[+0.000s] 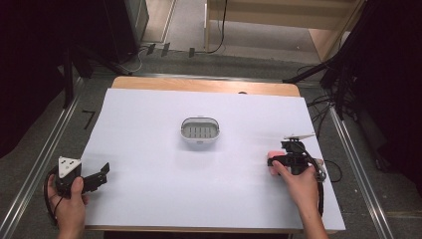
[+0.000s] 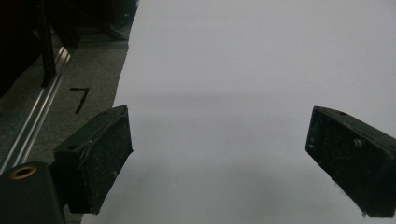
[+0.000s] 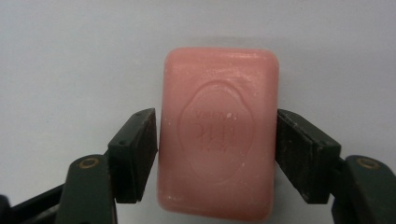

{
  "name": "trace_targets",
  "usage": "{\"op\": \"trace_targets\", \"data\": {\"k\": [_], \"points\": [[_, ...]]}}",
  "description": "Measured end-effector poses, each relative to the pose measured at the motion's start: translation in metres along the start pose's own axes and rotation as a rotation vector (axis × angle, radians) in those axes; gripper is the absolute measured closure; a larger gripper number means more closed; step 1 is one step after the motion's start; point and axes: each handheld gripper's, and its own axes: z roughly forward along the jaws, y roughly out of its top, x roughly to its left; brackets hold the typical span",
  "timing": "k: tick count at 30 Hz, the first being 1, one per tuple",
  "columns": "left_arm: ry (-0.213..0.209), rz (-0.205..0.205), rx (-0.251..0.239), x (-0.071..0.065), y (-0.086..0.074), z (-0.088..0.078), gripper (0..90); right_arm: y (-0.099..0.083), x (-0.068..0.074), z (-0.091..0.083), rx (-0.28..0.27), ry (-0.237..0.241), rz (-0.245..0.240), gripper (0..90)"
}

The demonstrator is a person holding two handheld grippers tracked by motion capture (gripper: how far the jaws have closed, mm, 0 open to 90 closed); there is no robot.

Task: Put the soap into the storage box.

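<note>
Pink soap (image 3: 217, 133) btwn right gripper (image 3: 217, 154) fingers (image 3: 135, 156); soap dish (image 1: 199, 130) mid-table, well apart.

Pink soap bar (image 3: 218, 135) cut off at the bottom edge, its embossed lettering perhaps too faint to read.

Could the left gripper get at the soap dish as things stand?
Probably yes: the left gripper is open, and bare white table lies between it and the soap dish.

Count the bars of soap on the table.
1. The pink soap bar lies on the white table cover near its right edge, between the jaws of the right gripper, which press its two sides. Others could be hidden in the soap dish.
</note>
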Motion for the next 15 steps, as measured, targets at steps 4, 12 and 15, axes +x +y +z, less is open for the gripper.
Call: {"op": "trace_targets", "data": {"k": [4,12,15], "points": [[0.0,0.001,0.001,0.0002,0.0001,0.0001,7.6,0.0008,0.0012,0.0015,0.006,-0.015,0.003,36.0],[-0.002,0.0,0.003,0.0001,0.0001,0.0002,7.6,-0.0001,0.0047,0.0054,0.011,-0.048,-0.001,37.0],[-0.001,0.001,0.002,0.0002,0.0001,0.0002,7.6,0.0002,0.0065,0.0056,0.01,-0.06,-0.02,37.6]]}}
